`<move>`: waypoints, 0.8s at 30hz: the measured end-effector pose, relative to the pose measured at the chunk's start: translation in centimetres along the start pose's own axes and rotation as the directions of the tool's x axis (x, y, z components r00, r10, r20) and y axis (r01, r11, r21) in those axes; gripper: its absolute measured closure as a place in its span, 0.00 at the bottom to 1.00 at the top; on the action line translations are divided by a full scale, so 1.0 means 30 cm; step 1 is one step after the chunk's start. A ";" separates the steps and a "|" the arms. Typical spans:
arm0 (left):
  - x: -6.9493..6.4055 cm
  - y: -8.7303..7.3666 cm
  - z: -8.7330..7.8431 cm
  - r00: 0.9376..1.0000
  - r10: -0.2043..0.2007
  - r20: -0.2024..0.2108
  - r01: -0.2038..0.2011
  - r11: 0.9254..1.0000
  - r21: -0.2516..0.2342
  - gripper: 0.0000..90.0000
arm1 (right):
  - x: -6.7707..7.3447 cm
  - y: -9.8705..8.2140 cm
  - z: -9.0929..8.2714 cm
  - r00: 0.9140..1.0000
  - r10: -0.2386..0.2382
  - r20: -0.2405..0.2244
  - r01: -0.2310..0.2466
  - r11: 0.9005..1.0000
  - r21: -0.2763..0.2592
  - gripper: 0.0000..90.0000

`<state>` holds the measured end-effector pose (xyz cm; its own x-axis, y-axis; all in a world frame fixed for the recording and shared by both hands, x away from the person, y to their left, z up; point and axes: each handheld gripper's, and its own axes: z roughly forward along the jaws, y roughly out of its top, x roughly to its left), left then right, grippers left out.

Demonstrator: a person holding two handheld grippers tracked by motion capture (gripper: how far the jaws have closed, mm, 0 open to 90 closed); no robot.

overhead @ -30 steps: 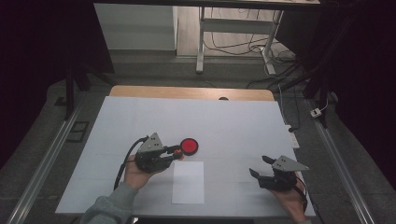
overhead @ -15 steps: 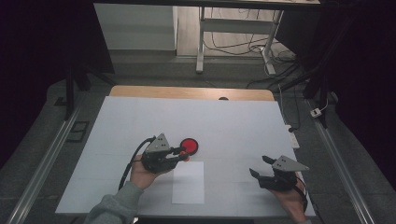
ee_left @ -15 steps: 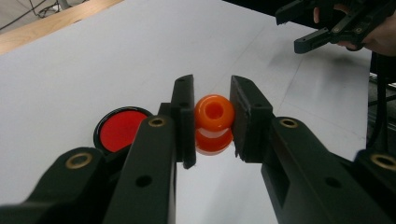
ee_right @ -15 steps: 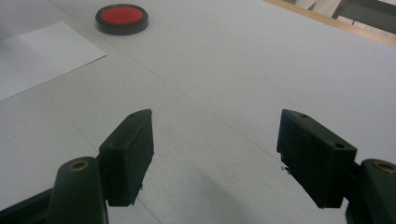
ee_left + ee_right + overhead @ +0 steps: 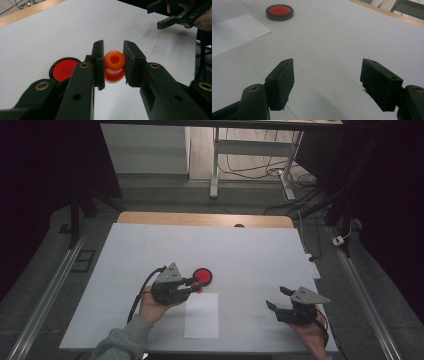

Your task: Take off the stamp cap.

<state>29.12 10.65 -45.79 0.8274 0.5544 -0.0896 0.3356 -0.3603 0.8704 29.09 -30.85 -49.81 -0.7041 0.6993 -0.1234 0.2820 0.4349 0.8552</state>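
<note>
L tongs (image 5: pixel 114 65): clamping an orange bead (image 5: pixel 114 65) betw. both pads; bead's hole is facing the cam in left gripper view. In high view L tongs (image 5: pixel 196 284) are sitting approx. centre-left of the table, jaws pointing toward 3 o'clock.
R tongs (image 5: pixel 327 83): jaws standing wide apart, nothing betw. them, hovering over bare table. In high view R tongs (image 5: pixel 278 299) are sitting at approx. 4 o'clock of the table, jaws pointing toward 10 o'clock.
L hand (image 5: pixel 152 306): gripping the tongs from below, grey sleeve (image 5: pixel 120 342) coming in from 6 o'clock.
R hand (image 5: pixel 311 334): holding R tongs, entering at 5 o'clock.
Bead: being held just above the table, just beside the red disc, at its 7 o'clock in high view.
Red disc (image 5: pixel 202 275): lying flat w/ black rim, near table centre; in left gripper view (image 5: pixel 64 69) it's showing at 9 o'clock of the bead; in right gripper view (image 5: pixel 279 11) at 11 o'clock, well apart from the jaws.
Paper sheet (image 5: pixel 202 315): lying flat at 6 o'clock of the disc, betw. the two hands.
Table (image 5: pixel 250 255): white top, wooden edge at 12 o'clock.
</note>
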 end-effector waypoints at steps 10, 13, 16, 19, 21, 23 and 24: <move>-0.002 0.000 0.000 1.000 0.003 0.001 -0.003 1.000 0.003 0.80 | 0.011 0.009 0.004 1.000 0.004 -0.018 -0.005 1.000 -0.008 0.30; -0.003 0.000 0.002 1.000 0.000 0.001 0.000 1.000 0.003 0.80 | 0.015 0.014 0.006 1.000 0.001 -0.021 -0.001 1.000 -0.012 0.30; -0.004 0.000 0.002 1.000 0.000 0.000 0.000 1.000 0.003 0.80 | 0.023 0.020 0.010 1.000 -0.001 -0.031 0.000 1.000 -0.019 0.30; -0.007 0.001 0.001 1.000 -0.001 0.002 0.001 1.000 0.000 0.80 | 0.029 0.030 0.010 0.999 -0.009 -0.036 0.008 1.000 -0.018 0.30; -0.009 0.001 0.001 1.000 -0.001 0.002 0.001 1.000 -0.001 0.80 | 0.034 0.036 0.008 0.999 -0.009 -0.042 0.008 1.000 -0.026 0.30; -0.010 0.002 0.000 1.000 0.000 0.002 0.000 1.000 -0.002 0.80 | 0.038 0.041 0.008 0.999 -0.007 -0.045 0.005 0.999 -0.035 0.30; -0.010 0.002 0.000 1.000 0.000 0.002 0.000 1.000 -0.002 0.80 | 0.040 0.043 0.008 0.999 -0.007 -0.045 0.006 0.999 -0.034 0.30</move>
<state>28.90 10.47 -45.73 0.8281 0.5532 -0.0905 0.3348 -0.3587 0.8713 28.75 -29.32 -48.98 -0.7347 0.6699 -0.1071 0.2553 0.4192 0.8712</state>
